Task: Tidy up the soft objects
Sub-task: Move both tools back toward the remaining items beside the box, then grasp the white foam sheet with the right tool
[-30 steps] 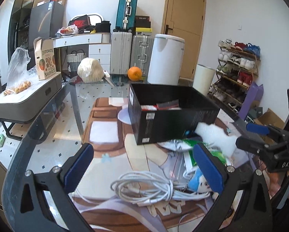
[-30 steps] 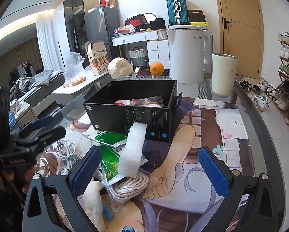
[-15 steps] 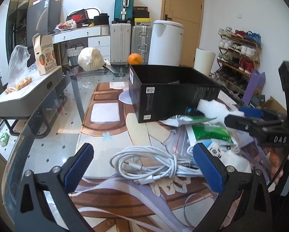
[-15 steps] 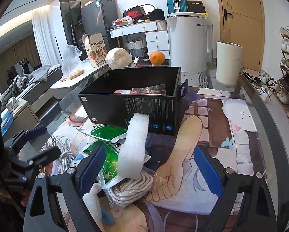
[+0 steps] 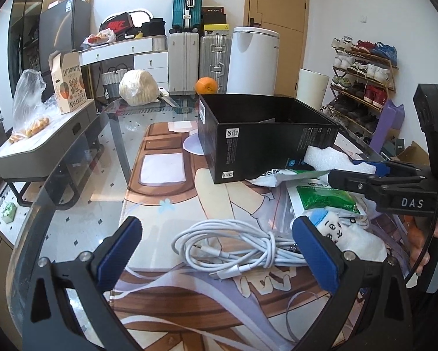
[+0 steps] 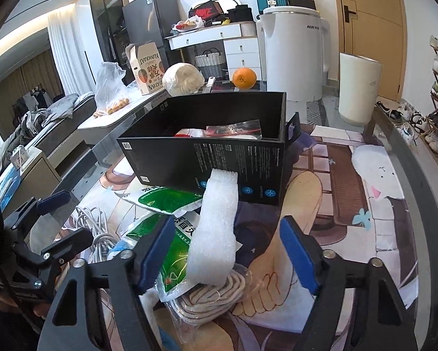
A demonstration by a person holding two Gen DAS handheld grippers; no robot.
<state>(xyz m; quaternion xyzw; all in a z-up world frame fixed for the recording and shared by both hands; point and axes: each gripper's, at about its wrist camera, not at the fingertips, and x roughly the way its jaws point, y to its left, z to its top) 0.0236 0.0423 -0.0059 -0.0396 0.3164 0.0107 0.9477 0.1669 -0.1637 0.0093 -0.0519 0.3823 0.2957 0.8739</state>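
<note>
A white foam strip [image 6: 216, 225] leans against the front of the black box [image 6: 207, 158], over green packets [image 6: 166, 199] and a bagged rope coil [image 6: 213, 295]. My right gripper [image 6: 227, 251] straddles the strip with its jaws closing; the blue pads [image 6: 157, 251] stand clear of the foam. In the left wrist view, that gripper [image 5: 362, 172] reaches in from the right by the foam strip [image 5: 327, 158]. My left gripper [image 5: 219, 248] is open over a white cable coil [image 5: 230, 248], with a small white plush [image 5: 344, 237] by its right finger.
The black box [image 5: 265, 146] holds a few packets. The glass table's curved edge [image 5: 43, 219] runs along the left. An orange [image 5: 207, 84] and a white wrapped bundle [image 5: 138, 87] sit at the far end. A shoe rack [image 5: 365, 73] stands to the right.
The right gripper's jaws have narrowed around the foam strip and it has come slightly lower and closer. The left wrist view has tipped down a little onto the cable coil.
</note>
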